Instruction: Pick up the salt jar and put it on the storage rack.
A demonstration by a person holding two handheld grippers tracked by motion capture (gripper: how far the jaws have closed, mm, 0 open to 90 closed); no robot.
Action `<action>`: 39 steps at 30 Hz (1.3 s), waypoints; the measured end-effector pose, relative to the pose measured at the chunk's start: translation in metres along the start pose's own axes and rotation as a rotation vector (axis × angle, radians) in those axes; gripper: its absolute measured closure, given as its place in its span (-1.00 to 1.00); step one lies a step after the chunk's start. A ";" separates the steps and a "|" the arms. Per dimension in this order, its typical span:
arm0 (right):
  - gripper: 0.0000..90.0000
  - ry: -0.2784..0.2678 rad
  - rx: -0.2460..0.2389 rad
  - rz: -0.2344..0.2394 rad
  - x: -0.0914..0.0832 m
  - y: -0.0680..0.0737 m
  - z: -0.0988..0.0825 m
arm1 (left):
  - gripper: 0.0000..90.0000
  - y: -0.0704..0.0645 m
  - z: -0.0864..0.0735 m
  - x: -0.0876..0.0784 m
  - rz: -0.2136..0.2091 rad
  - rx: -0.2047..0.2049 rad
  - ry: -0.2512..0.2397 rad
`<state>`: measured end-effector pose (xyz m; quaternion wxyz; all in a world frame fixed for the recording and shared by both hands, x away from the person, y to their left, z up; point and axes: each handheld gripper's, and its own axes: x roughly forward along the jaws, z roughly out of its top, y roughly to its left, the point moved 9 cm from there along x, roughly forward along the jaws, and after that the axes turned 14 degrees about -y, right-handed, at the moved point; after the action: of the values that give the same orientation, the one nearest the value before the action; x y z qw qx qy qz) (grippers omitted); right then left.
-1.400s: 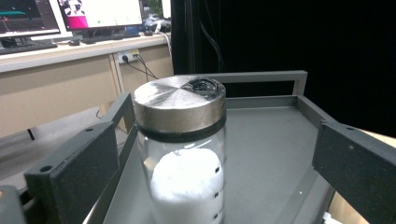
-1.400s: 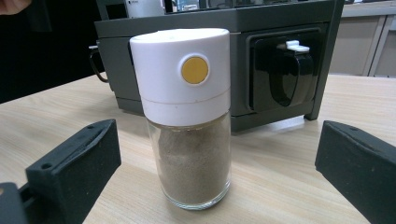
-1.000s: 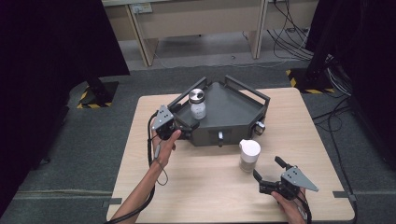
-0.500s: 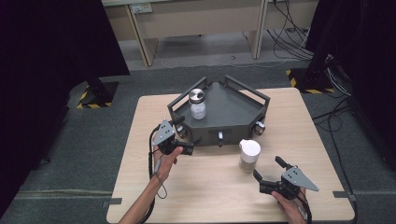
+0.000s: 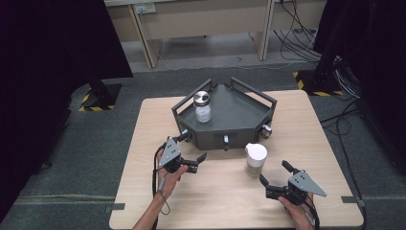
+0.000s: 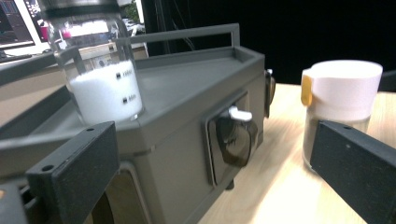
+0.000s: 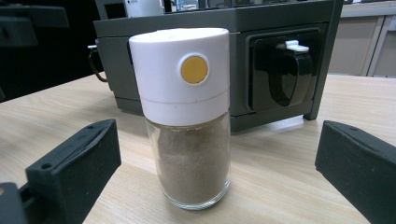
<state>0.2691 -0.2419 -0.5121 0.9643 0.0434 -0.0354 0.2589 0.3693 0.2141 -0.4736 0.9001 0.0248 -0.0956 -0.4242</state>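
The right gripper, jaws spread and empty, faces the white-capped spice jar near the table's front edge. The left gripper, jaws likewise released, sits beside the grey tray's front-left corner; the salt jar stands inside.

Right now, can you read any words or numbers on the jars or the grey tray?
None can be read.
Glass jar of white grains: two small white printed marks on its side, too blurred to read.
White-capped shaker: a plain yellow dot, no letters.
Grey tray: no writing visible.
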 end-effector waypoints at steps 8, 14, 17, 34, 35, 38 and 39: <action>-1.00 0.001 -0.002 0.002 0.000 0.000 0.000 | -0.97 -0.002 -0.012 -0.009 -0.006 0.011 0.012; -1.00 0.002 -0.003 0.005 0.000 0.001 0.000 | -0.97 -0.005 -0.019 -0.016 -0.004 0.001 0.015; -1.00 0.002 -0.004 0.006 0.000 0.001 0.001 | -0.97 -0.005 -0.020 -0.018 -0.005 -0.001 0.014; -1.00 0.002 -0.010 0.011 -0.001 0.001 0.001 | -0.97 -0.012 -0.026 -0.025 -0.013 -0.013 0.013; -1.00 0.002 -0.010 0.012 -0.001 0.001 0.001 | -0.97 -0.012 -0.026 -0.025 -0.013 -0.014 0.014; -1.00 0.003 -0.011 0.013 -0.001 0.001 0.001 | -0.97 -0.012 -0.026 -0.025 -0.013 -0.018 0.014; -1.00 0.003 -0.011 0.014 -0.001 0.001 0.001 | -0.97 -0.012 -0.027 -0.024 -0.015 -0.019 0.014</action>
<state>0.2680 -0.2413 -0.5112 0.9627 0.0373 -0.0357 0.2656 0.3505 0.2242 -0.5047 0.8977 0.0198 -0.0850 -0.4318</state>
